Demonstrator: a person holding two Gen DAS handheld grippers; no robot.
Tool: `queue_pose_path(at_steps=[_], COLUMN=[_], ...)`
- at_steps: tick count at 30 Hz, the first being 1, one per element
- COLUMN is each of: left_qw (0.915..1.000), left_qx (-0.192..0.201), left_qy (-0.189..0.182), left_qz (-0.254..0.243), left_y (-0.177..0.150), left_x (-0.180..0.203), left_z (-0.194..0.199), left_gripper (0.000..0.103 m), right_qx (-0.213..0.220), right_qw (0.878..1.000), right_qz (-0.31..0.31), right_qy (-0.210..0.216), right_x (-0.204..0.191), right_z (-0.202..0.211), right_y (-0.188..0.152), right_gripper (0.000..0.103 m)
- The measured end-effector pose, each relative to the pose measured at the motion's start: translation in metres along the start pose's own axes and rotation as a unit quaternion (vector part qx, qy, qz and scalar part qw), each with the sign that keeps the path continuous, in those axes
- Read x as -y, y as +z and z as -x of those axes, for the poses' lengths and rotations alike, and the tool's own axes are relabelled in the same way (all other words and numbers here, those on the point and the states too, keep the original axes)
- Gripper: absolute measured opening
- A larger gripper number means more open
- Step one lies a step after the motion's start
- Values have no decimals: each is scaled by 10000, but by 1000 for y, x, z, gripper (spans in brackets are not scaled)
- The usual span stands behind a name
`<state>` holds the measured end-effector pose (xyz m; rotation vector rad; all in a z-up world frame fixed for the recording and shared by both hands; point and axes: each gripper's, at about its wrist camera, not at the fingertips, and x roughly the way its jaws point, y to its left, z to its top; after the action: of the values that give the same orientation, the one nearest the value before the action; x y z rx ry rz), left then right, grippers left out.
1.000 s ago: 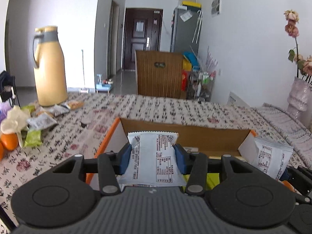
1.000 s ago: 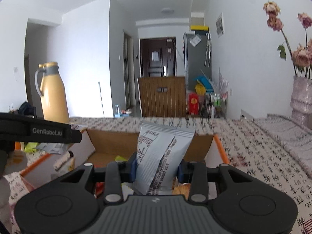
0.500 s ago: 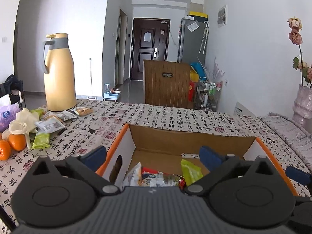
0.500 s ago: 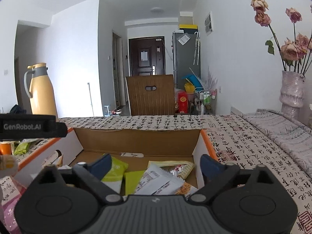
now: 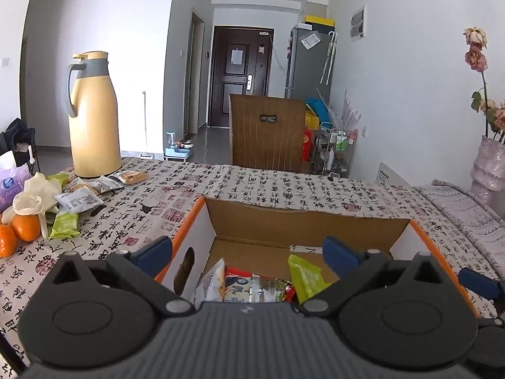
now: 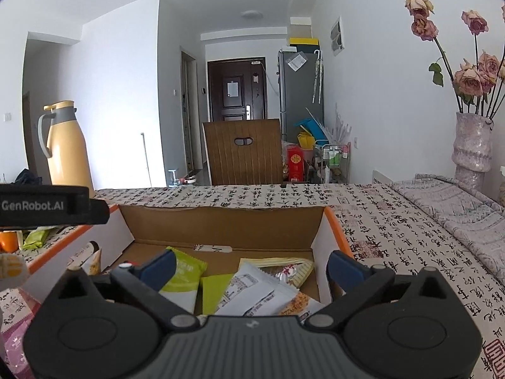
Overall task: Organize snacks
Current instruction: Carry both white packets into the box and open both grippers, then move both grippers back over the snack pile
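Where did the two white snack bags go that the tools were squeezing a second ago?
Both tools let go. The left tool and right tool now stand open over the cardboard box, with snack packets lying inside. The box and yellow jug stayed put.

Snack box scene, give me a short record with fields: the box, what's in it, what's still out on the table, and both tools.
box: open cardboard box with orange edges, on the patterned tablecloth
contents: green packets, white packet, other wrappers
still out: snack packets and oranges near the yellow thermos
left tool: open, empty, over the box
right tool: open, empty, over the box
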<state>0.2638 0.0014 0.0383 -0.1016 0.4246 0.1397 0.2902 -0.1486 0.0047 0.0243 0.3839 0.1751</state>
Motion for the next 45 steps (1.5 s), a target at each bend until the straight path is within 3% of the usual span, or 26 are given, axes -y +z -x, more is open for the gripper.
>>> queue_pose_path(at_steps=[18,26,45], left_qw=[9989,9984,9988], left_qx=[337,375,-200], left_qy=[-295,-421,-358], left_qz=[132,22,-262], left_y=[9,-11,-85], left_x=[-12,-22,-59], left_z=[62,88,104], left_gripper=[103,103,103], right_qx=[195,43,-337], right_qw=[9998,9999,9990], right_qz=[-38,-99,-309], right_qy=[-100,-45,-9], right_x=[-7,-10,9], right_z=[53,83,132], right_y=[8,-12,-58], right_gripper=[103,103,103])
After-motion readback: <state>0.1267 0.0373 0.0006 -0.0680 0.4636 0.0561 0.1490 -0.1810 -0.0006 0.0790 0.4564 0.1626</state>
